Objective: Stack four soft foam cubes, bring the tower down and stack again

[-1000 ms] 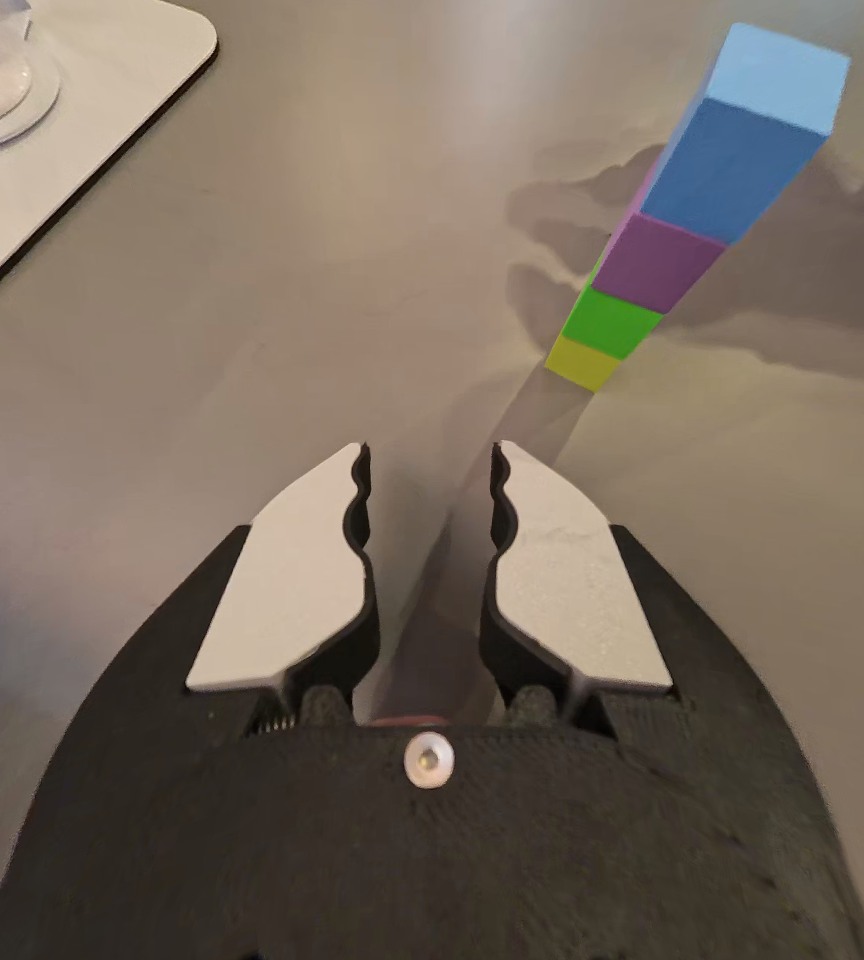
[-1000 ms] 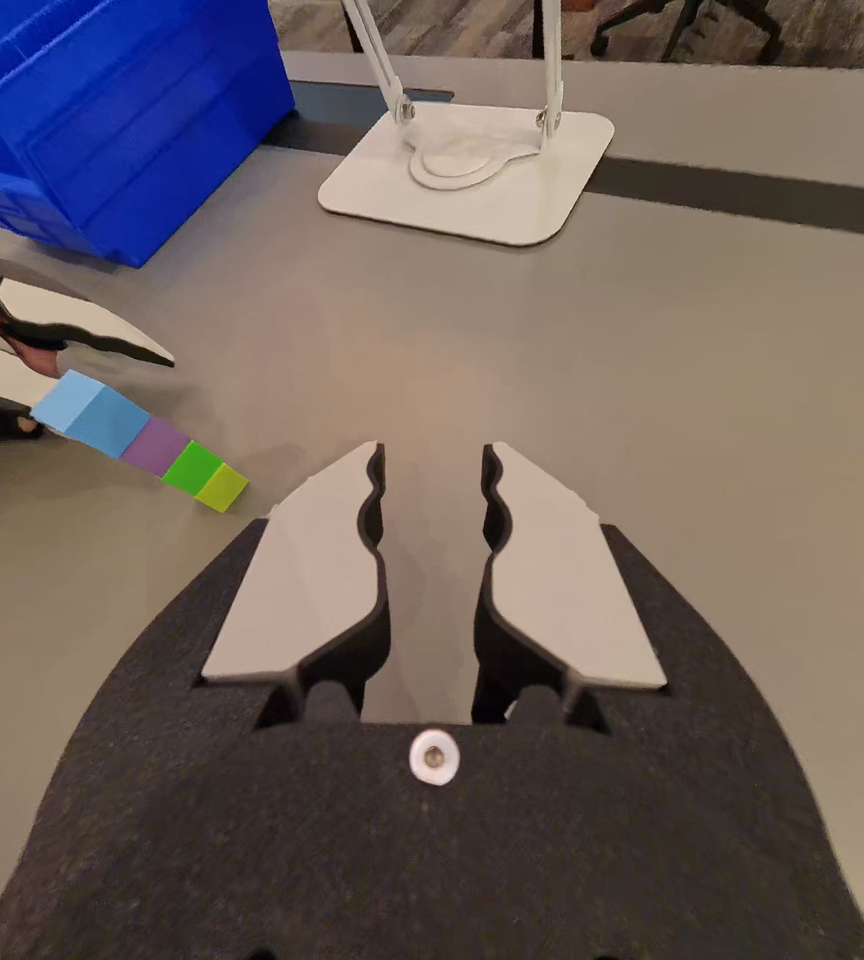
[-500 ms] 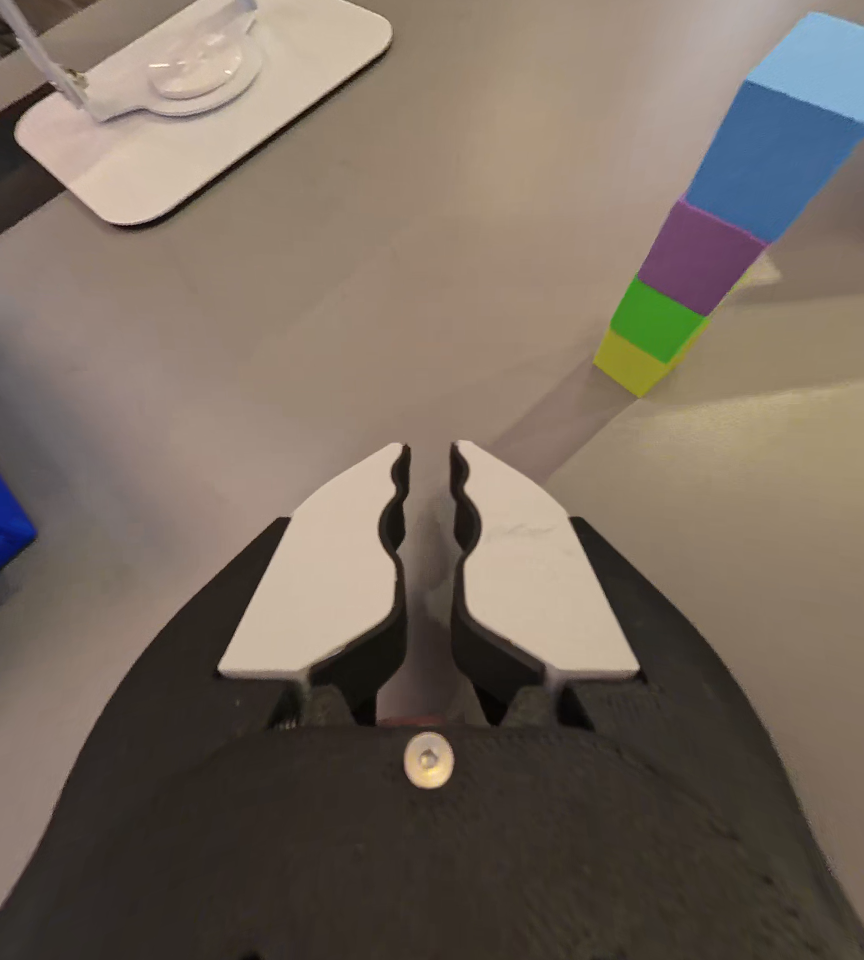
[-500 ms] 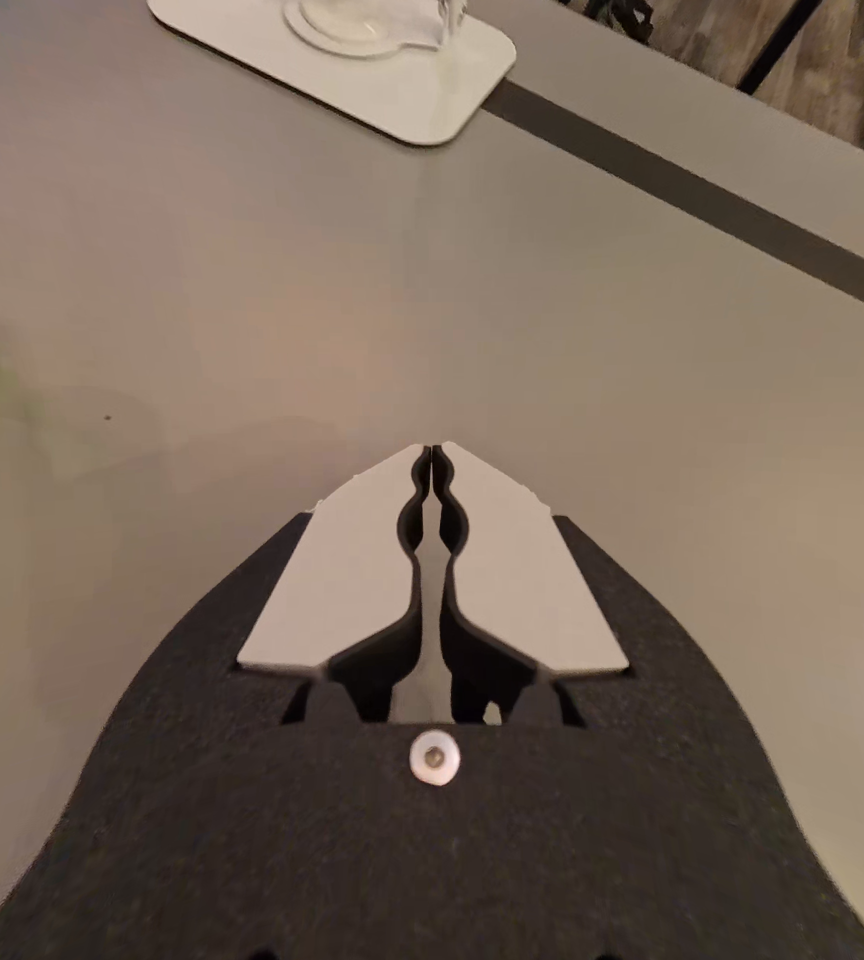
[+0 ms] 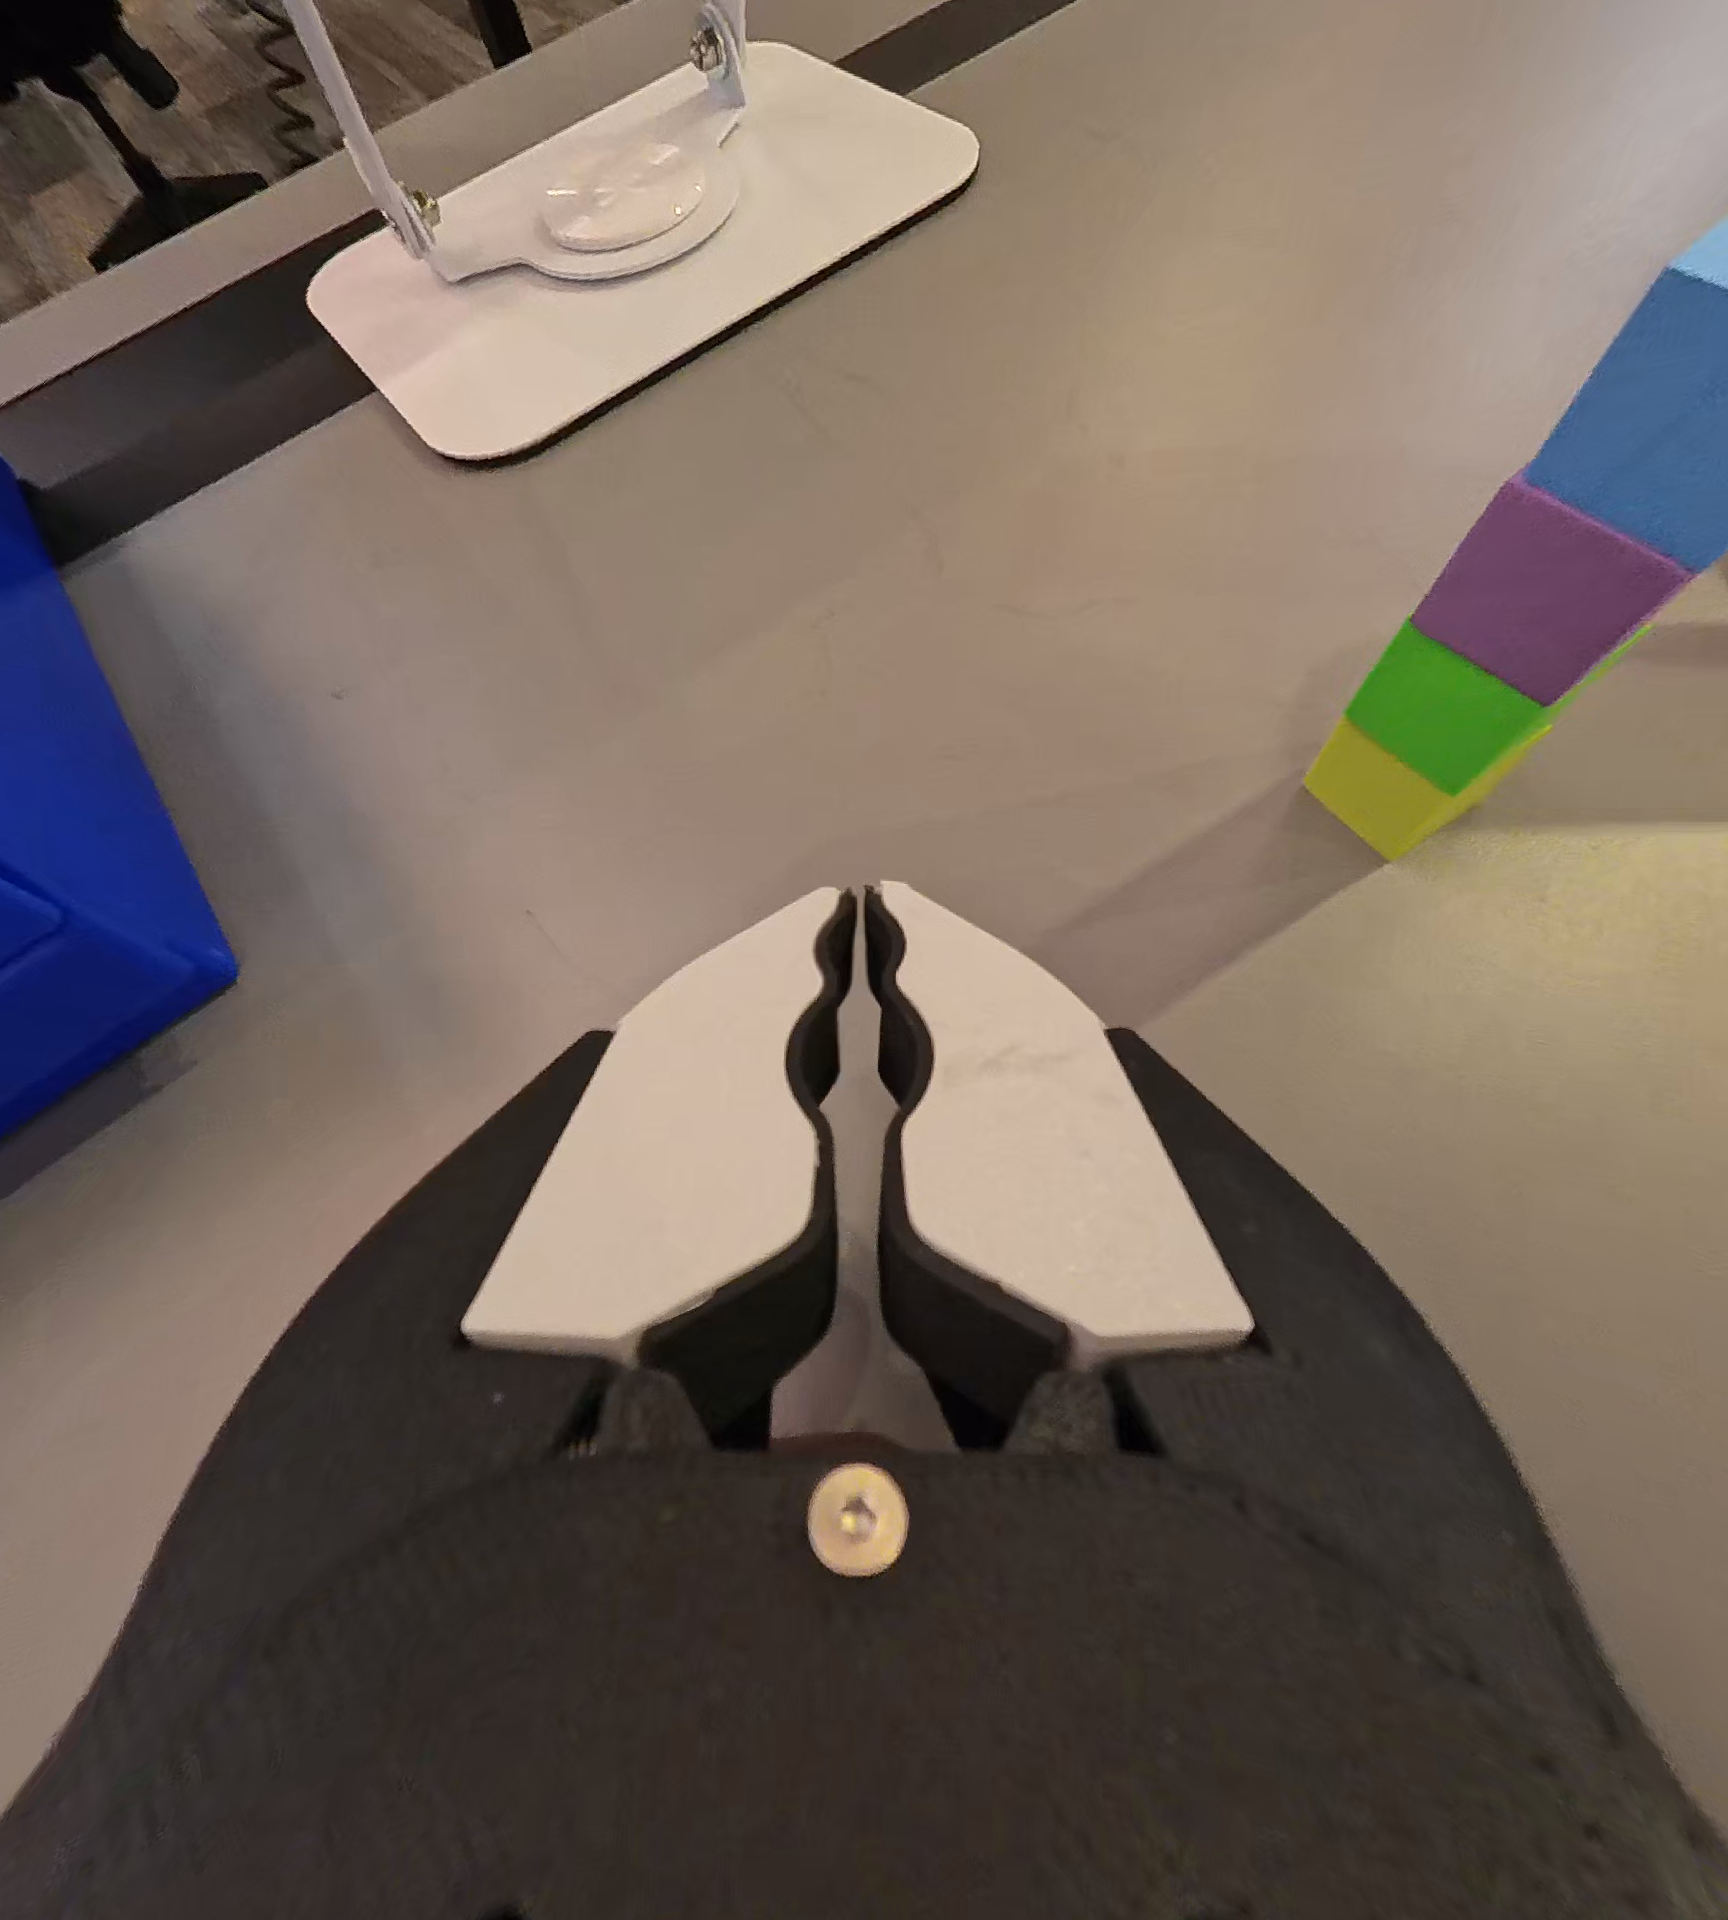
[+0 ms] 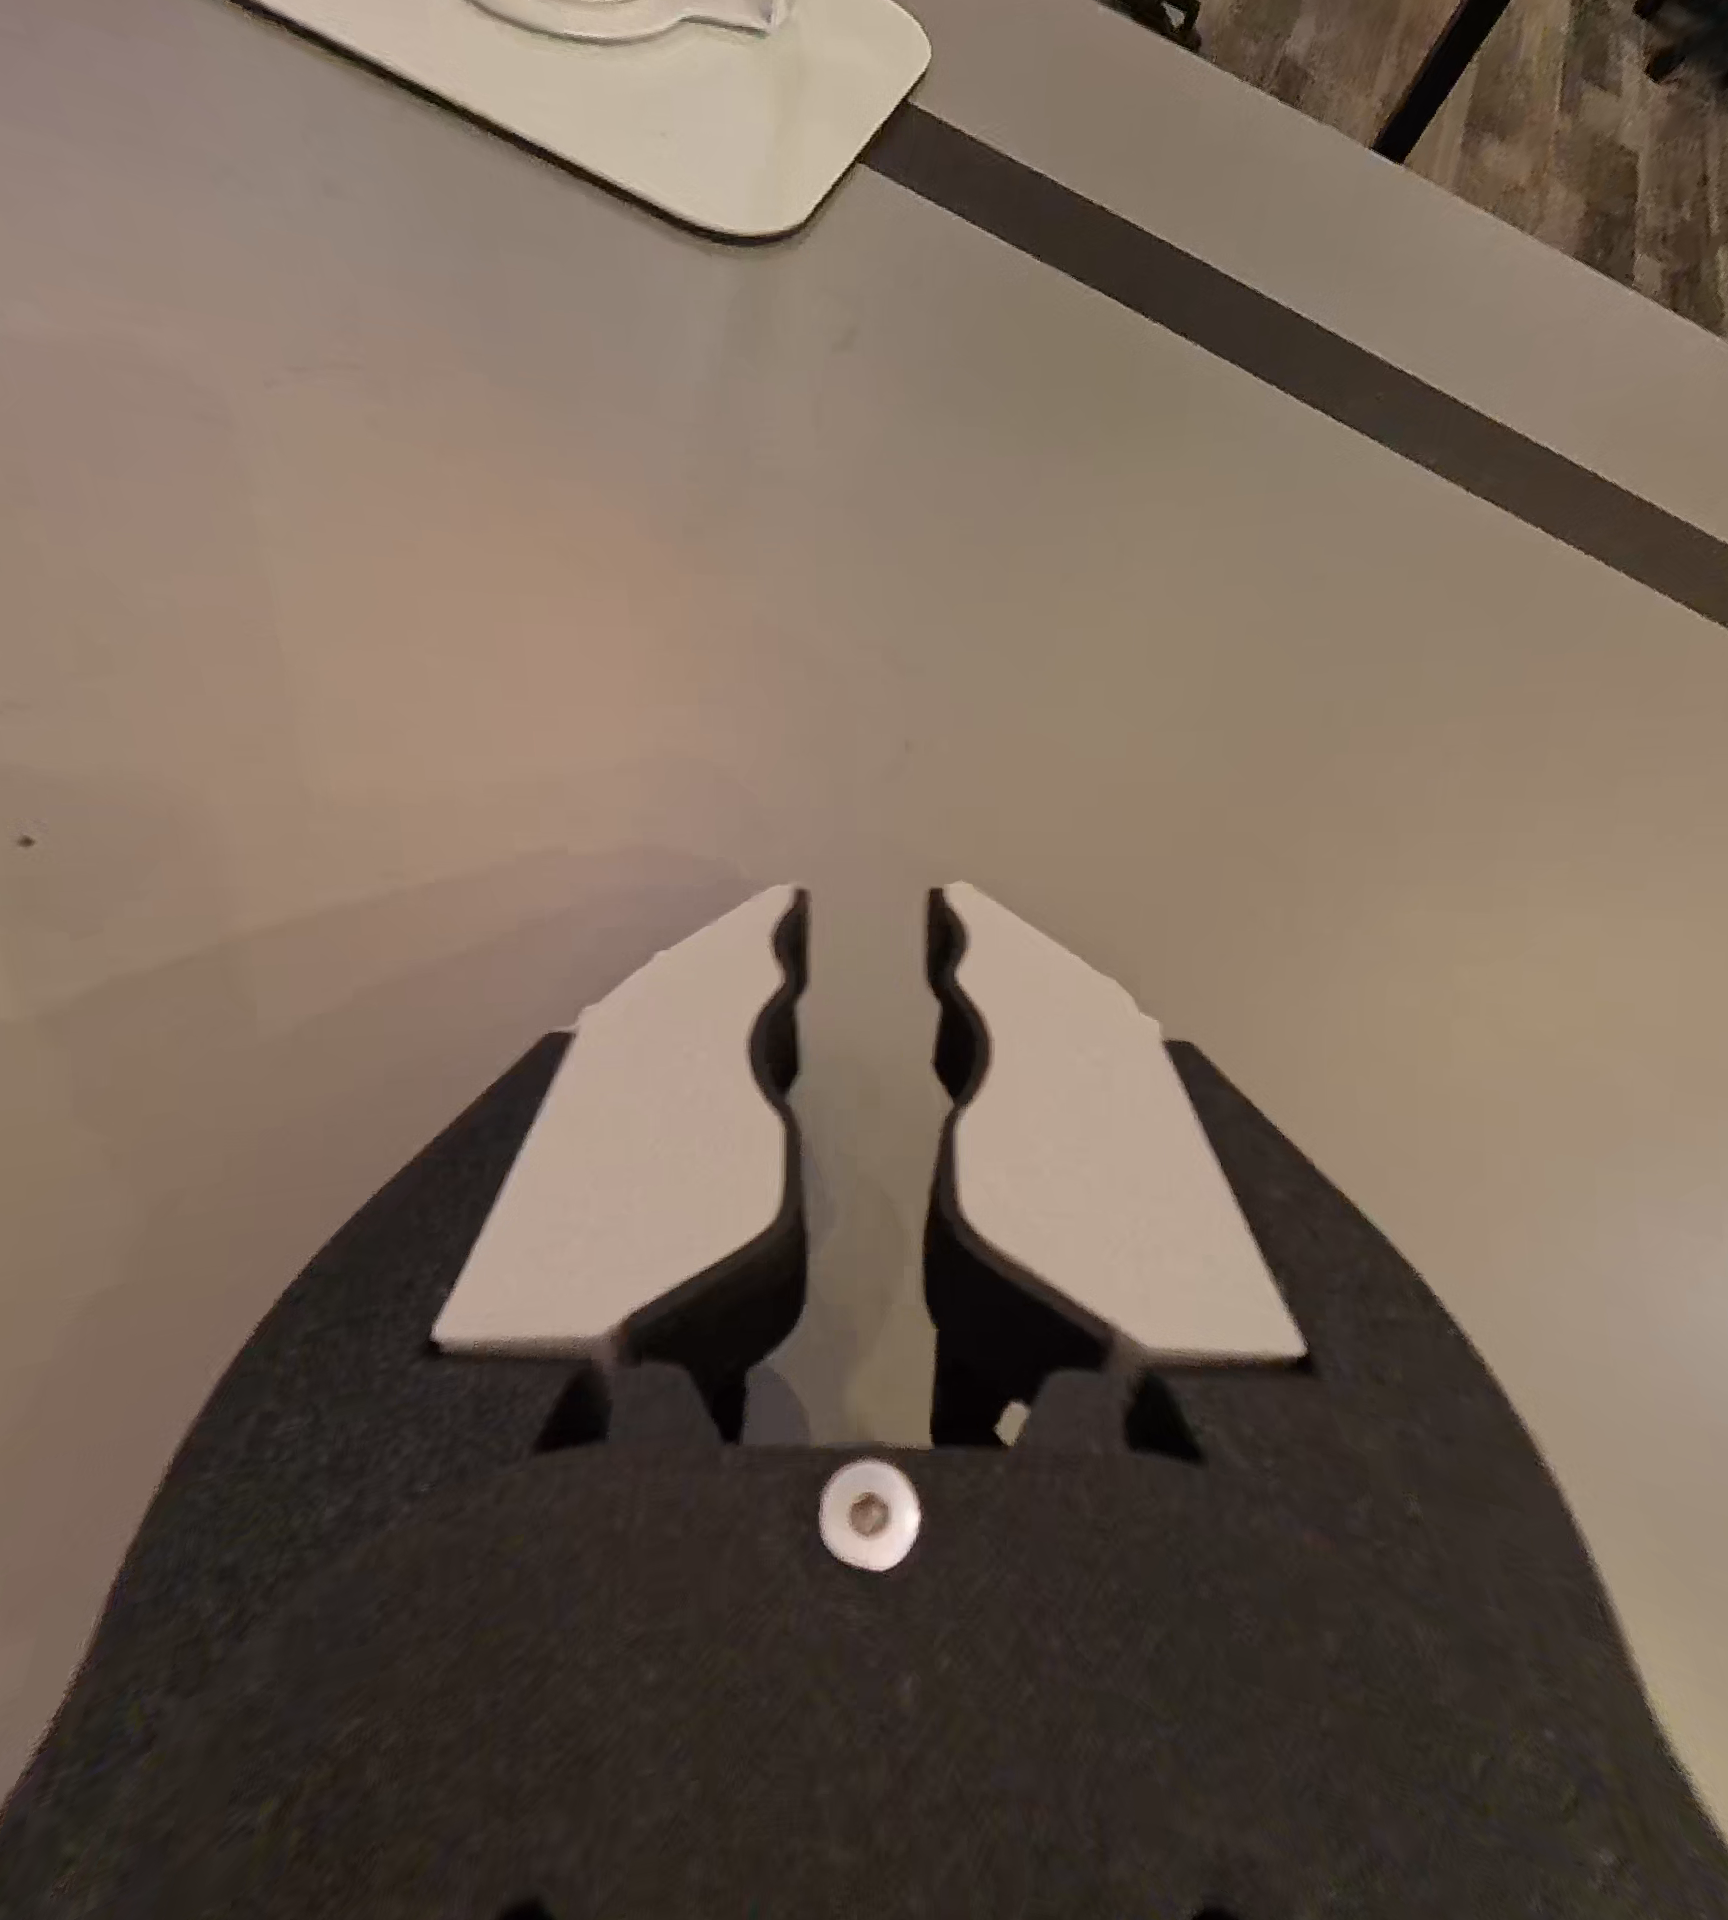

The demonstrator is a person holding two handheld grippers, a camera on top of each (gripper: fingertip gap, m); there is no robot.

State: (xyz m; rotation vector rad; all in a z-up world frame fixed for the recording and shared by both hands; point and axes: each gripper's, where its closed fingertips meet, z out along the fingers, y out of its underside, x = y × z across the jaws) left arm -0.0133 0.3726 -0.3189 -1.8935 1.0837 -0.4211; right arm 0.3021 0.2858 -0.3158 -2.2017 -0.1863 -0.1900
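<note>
A grey tabletop point(image 5: 943, 582) fills both views, with a white lamp base point(image 5: 652, 260) at the upper middle of the left wrist view and a blue bin point(image 5: 18, 810) at its left edge. Since a second ago you have pulled both tools back from the tower: your left hand-held gripper point(image 5: 860, 896), then spread, is now nearly pressed together on nothing, and your right hand-held gripper point(image 6: 865, 899), shut half a second ago, now stands slightly spread and bare. The four-cube tower point(image 5: 1566, 561) stands whole at the right edge of the left wrist view, yellow, green, purple, blue from the bottom. So the stack looks finished, and bringing it down comes next. Both tools point forward and down over bare tabletop, well apart from the tower.
</note>
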